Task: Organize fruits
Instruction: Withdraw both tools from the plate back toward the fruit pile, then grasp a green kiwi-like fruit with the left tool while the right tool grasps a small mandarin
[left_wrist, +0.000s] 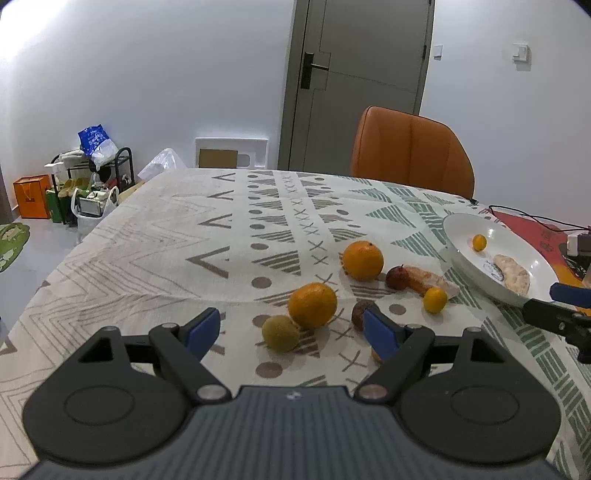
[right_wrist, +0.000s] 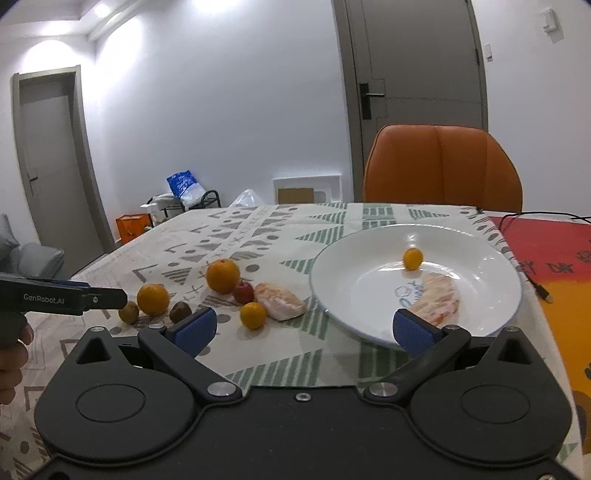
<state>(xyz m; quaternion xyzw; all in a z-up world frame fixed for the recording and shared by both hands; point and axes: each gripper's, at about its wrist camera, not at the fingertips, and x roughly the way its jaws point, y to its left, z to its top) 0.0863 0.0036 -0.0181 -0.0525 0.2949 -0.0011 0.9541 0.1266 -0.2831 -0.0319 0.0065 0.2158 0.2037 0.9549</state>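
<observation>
White plate (right_wrist: 480, 321) near the counter's right edge already holds one kumquat (right_wrist: 412, 258) and a peeled segment (right_wrist: 439, 299). Loose fruit lies mid-counter. Left tongs (left_wrist: 291, 328) and right tongs (right_wrist: 304, 326) stand apart, empty. Next: close on the nearest orange (left_wrist: 312, 304), gently.

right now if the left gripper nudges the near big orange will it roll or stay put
The near orange looks round and sits free on flat cloth, so it would probably roll. It seems to touch the yellow-green fruit, which may get bumped. Its skin looks firm, likely fine to grip.
</observation>
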